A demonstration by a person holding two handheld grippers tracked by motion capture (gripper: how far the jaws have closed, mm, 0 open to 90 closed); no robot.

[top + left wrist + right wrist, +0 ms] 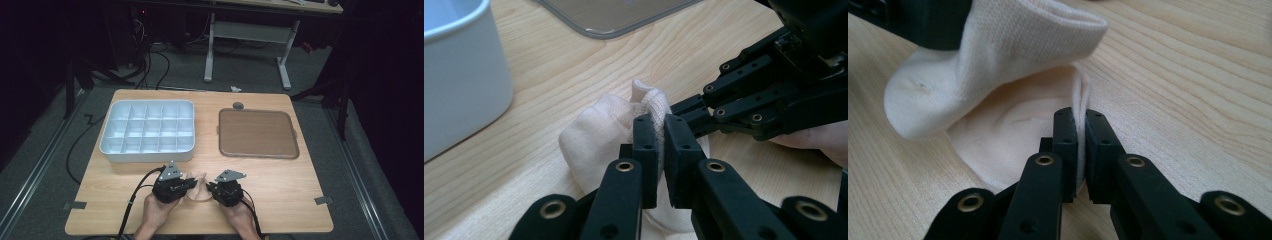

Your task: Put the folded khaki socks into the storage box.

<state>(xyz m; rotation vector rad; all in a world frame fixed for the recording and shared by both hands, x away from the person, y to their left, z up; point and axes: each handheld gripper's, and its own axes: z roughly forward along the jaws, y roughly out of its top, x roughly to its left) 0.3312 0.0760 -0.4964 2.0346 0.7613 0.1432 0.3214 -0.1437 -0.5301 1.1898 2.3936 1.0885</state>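
A cream sock lies near the table's front edge, held between both grippers. My left gripper comes in from the left. In the left gripper view its jaws are shut on a fold of the sock, which bunches up ahead of them. My right gripper meets it from the right, and its jaws are shut on a thin edge of the sock. In the right gripper view, the upper part of the sock is lifted and folded over towards the left gripper's dark body.
A white compartment box stands at the table's back left, and its wall is close to my left gripper. A brown tray lies at the back right. A small grey disc sits behind the tray.
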